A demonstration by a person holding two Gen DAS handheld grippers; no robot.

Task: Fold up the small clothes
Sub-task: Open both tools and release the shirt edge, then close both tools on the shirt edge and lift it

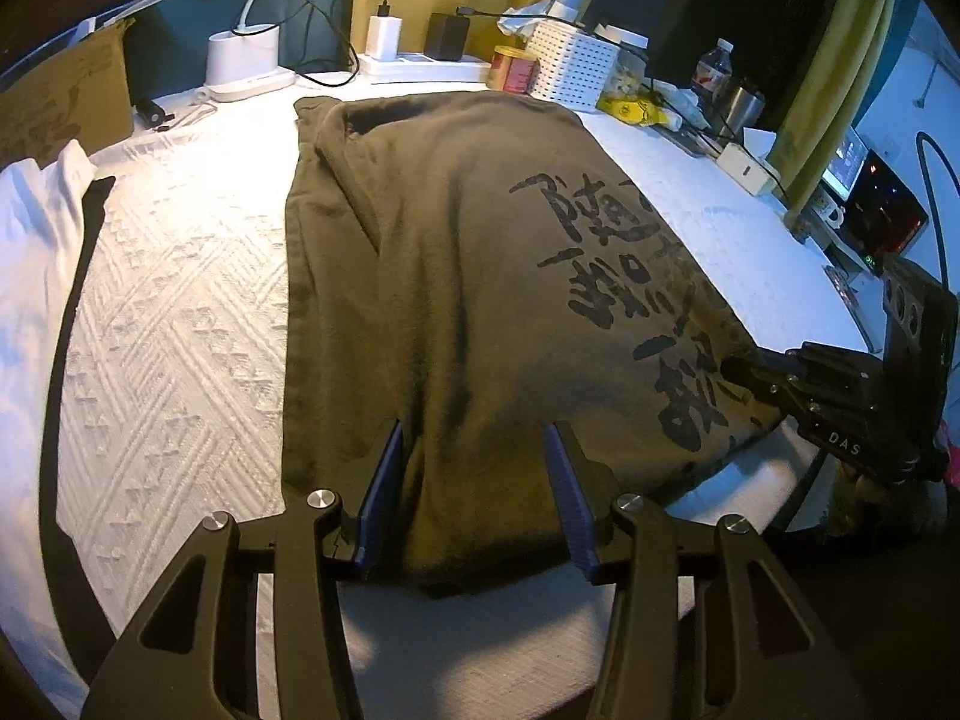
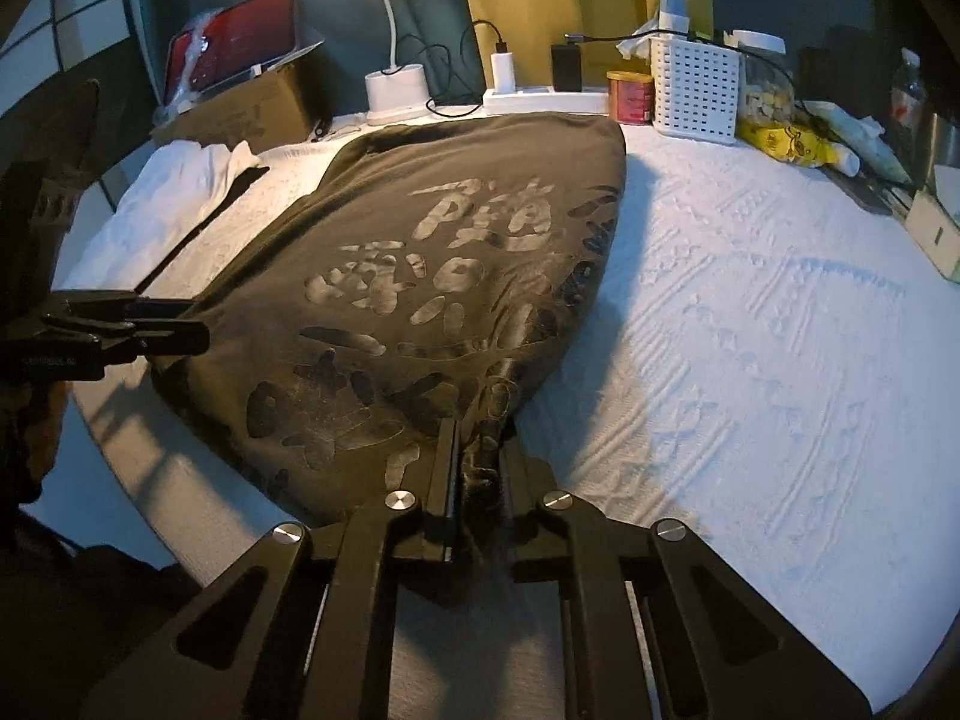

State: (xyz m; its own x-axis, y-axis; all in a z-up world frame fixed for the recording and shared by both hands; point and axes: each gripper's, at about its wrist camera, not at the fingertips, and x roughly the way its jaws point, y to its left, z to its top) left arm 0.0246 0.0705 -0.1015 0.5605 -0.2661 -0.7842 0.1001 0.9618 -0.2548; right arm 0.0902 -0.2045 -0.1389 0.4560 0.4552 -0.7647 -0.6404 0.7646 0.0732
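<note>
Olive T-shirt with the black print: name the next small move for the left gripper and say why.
Probably close the left gripper on the near hem of the olive T-shirt. Its jaws stand open, straddling a ridge of the hem, while the right gripper is already shut on the shirt's other near corner. With both corners held, the hem could be lifted toward the collar end by the white power strip.

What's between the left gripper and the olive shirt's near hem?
Nothing visible. The left gripper is open, its blue-padded fingers straddling the near hem of the olive printed T-shirt. The right gripper is already shut on the shirt's corner.
</note>
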